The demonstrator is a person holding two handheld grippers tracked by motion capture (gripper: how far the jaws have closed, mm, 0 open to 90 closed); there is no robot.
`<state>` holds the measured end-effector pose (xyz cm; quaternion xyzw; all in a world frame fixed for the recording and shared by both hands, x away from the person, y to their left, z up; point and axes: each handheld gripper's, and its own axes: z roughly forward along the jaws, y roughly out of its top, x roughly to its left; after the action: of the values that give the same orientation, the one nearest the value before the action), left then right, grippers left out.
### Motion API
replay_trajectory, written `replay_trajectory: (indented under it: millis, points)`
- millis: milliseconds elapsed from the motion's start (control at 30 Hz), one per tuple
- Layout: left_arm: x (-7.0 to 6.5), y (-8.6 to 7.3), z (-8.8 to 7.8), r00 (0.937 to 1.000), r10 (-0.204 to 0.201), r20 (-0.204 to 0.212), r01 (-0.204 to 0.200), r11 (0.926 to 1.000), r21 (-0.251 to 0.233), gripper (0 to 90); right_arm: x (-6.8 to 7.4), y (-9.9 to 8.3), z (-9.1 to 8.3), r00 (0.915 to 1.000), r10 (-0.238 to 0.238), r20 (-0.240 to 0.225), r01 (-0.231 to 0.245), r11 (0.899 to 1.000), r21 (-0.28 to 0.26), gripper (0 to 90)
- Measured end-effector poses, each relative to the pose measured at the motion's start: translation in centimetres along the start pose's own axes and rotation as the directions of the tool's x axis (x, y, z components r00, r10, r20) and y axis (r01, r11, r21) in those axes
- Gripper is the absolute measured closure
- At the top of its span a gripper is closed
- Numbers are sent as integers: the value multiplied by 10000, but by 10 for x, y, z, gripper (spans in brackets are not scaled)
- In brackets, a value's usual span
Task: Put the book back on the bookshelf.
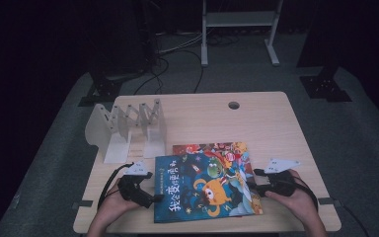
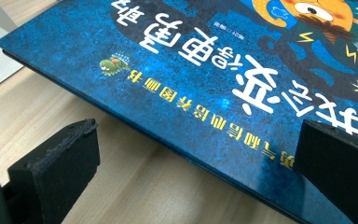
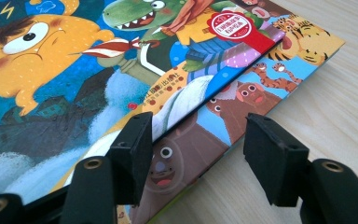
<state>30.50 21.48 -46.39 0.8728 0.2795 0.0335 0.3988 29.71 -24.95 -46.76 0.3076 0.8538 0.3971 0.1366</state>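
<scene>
Left hand (image 1: 112, 205) entering from 6 o'clock, low at the table's near-left corner, wrist angled inward toward 2 o'clock. Left gripper (image 1: 154, 197) at the blue picture book's (image 1: 202, 185) left edge, jaws wide apart: one on bare table (image 1: 256, 113), the other over the cover, book edge running between them, no squeeze seen.

Right hand (image 1: 296, 197) entering from 5 o'clock, pointing toward 9 o'clock. Right gripper (image 3: 196, 140) at the books' right edge; jaws part-way drawn in, a gap left between them, one over the blue book's cover, the other past the lower book's (image 3: 242, 98) edge. Contact of pads with either book: cannot tell.

Blue book at table centre-front, lying skewed on the lower book, which peeks out at 12 and 3 o'clock. White folding rack (image 1: 128, 129) at 10 o'clock.

Hidden: most of the lower cover. Both forearms cut off at the bottom edge.
</scene>
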Motion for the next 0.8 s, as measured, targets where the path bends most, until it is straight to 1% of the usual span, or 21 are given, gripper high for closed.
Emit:
replay_trajectory:
  millis: [100, 133, 200, 233, 267, 300, 433, 533, 567, 667, 733, 800]
  points:
    - [2, -1, -2, 10000, -83, -45, 83, 10000, 1, 0, 2, 1, 1, 9999, 57, -129, -57, 10000, 22, 403]
    - [3, -2, -3, 9999, -123, -59, 123, 9999, 2, 0, 5, 2, 3, 9997, 3, -260, -2, 10000, 27, 392]
    - [4, -3, -4, 9999, -158, -65, 158, 9999, -7, 0, 7, 3, 4, 9996, -28, -292, 29, 10000, 42, 388]
    - [6, -4, -5, 9997, -252, -39, 252, 9997, -23, 0, 10, 5, 7, 9991, -179, -396, 180, 9998, 5, 381]
    - [6, -4, -5, 9997, -252, -39, 252, 9997, -23, 0, 11, 6, 7, 9990, -142, -417, 144, 9999, 42, 380]
    - [7, -5, -5, 9994, -332, -45, 332, 9994, -55, 0, 12, 7, 9, 9987, -239, -458, 239, 9997, 4, 379]
    - [12, -8, -7, 9980, -626, 70, 626, 9980, -106, 0, 17, 10, 13, 9978, -292, -593, 293, 9996, 21, 372]
    - [17, -13, -10, 9946, -1037, 94, 1039, 9944, -194, 0, 21, 12, 16, 9965, -397, -730, 395, 9992, -40, 366]
    - [17, -13, -10, 9946, -1037, 94, 1039, 9944, -194, 0, 21, 12, 16, 9965, -397, -730, 395, 9992, -40, 366]
    - [22, -17, -13, 9909, -1341, 132, 1343, 9906, -247, 0, 27, 15, 20, 9954, -430, -860, 424, 9991, -85, 364]
    - [23, -18, -14, 9899, -1406, 152, 1410, 9896, -288, 0, 28, 15, 21, 9948, -493, -892, 484, 9988, -119, 364]
    - [25, -20, -14, 9870, -1579, 294, 1586, 9870, -253, 0, 31, 17, 22, 9942, -504, -948, 496, 9987, -112, 363]
